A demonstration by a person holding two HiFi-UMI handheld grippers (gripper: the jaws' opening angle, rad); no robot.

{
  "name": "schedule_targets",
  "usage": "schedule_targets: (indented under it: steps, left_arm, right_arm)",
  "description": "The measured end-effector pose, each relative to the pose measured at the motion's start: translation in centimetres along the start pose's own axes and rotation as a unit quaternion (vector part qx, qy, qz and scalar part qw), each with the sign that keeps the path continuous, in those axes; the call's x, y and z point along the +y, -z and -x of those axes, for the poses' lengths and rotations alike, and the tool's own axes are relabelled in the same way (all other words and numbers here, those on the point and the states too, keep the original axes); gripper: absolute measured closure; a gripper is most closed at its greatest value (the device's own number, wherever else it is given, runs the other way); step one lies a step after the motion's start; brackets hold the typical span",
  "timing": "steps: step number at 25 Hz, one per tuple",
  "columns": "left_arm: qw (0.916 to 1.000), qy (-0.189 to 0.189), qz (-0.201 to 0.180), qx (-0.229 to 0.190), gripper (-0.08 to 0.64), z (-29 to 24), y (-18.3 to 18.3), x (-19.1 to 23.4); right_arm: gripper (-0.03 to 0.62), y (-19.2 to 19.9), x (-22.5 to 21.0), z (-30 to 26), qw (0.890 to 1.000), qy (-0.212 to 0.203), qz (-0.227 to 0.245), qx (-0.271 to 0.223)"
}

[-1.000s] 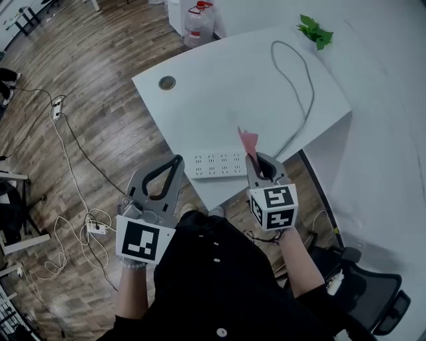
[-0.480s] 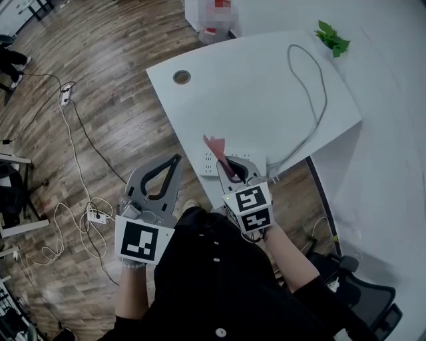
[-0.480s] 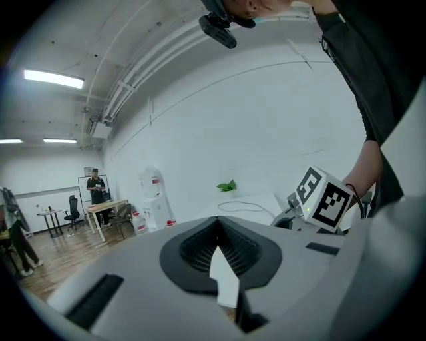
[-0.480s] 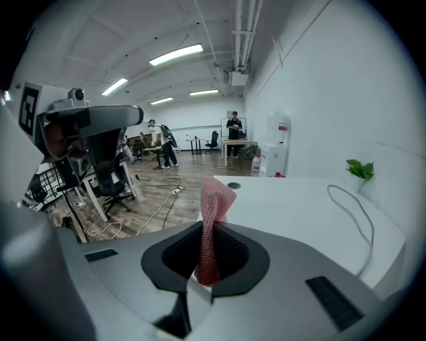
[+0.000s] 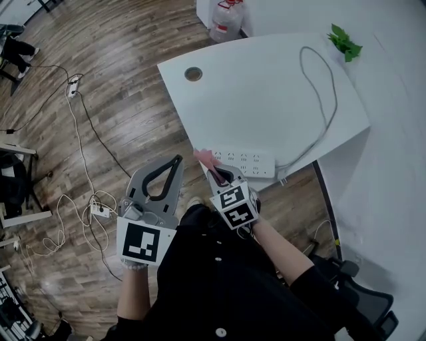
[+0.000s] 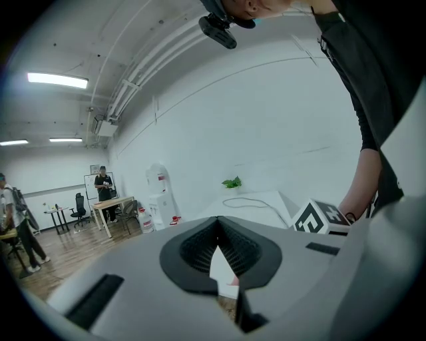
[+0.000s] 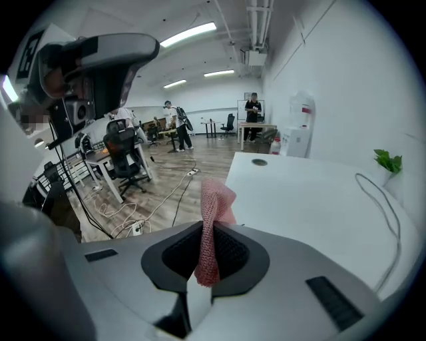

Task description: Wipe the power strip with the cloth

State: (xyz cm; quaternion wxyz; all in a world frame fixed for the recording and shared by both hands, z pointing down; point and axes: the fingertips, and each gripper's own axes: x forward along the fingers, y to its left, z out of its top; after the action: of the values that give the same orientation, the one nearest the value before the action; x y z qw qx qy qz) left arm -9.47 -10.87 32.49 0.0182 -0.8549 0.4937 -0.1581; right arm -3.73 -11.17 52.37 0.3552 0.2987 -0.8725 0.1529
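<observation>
A white power strip lies along the near edge of the white table, and its grey cable loops away across the top. My right gripper is at the strip's left end, shut on a pink cloth. In the right gripper view the cloth stands up out of the closed right gripper, and the strip is hidden below it. My left gripper hangs left of the table over the wooden floor, shut and empty. The left gripper view shows the left gripper closed on nothing.
A round cable hole sits at the table's far left, and a small green plant at its far right corner. A water jug stands behind the table. Cords and a socket block lie on the floor, and an office chair is at lower right.
My right gripper has carried the cloth leftward along the power strip, from its right end to its left end. The left gripper has stayed where it was.
</observation>
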Motion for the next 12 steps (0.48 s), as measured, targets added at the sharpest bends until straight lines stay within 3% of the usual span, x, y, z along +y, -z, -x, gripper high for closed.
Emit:
schedule_targets:
  steps: [12]
  left_arm:
    - [1.0000,0.008,0.000,0.001,0.546,-0.2,0.1,-0.2]
  right_arm:
    - [0.538,3.4,-0.2,-1.0,0.999,0.008,-0.024,0.034]
